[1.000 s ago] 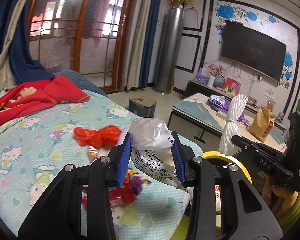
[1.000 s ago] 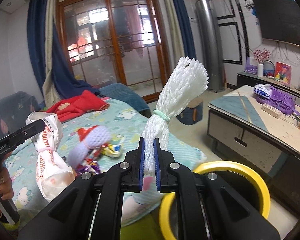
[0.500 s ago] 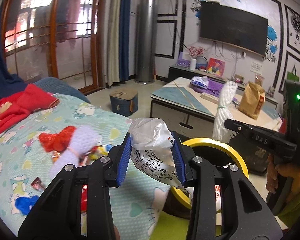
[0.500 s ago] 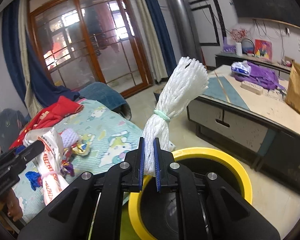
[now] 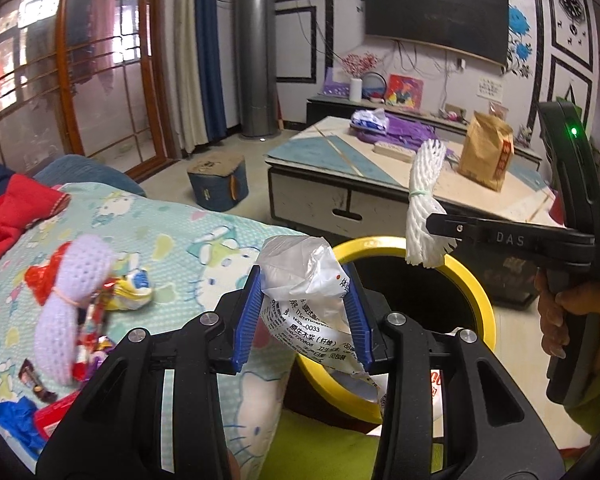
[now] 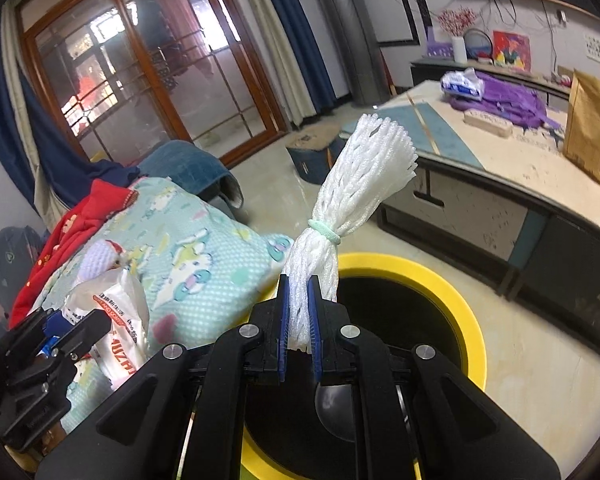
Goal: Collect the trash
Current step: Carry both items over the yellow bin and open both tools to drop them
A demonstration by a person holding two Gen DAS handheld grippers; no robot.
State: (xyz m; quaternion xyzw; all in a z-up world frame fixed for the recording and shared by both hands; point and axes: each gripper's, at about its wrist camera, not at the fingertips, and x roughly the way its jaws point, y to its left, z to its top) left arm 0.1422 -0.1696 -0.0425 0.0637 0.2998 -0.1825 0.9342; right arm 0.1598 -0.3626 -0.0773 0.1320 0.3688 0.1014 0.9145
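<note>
A dark television (image 5: 436, 20) hangs on the wall above a low surface (image 5: 340, 156) carrying a brown paper bag (image 5: 486, 150) and purple cloth (image 6: 500, 98)

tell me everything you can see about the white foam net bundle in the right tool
The white foam net bundle is a soft mesh sleeve, the fruit-wrap kind, gathered into a bunch and cinched near its middle by a pale green band. Above the band it flares into a ragged fan; below it narrows. It stands roughly upright, leaning slightly right, its lower end pinched between the blue pads of the right tool. It hangs over the yellow-rimmed bin, touching nothing else visible.
</note>
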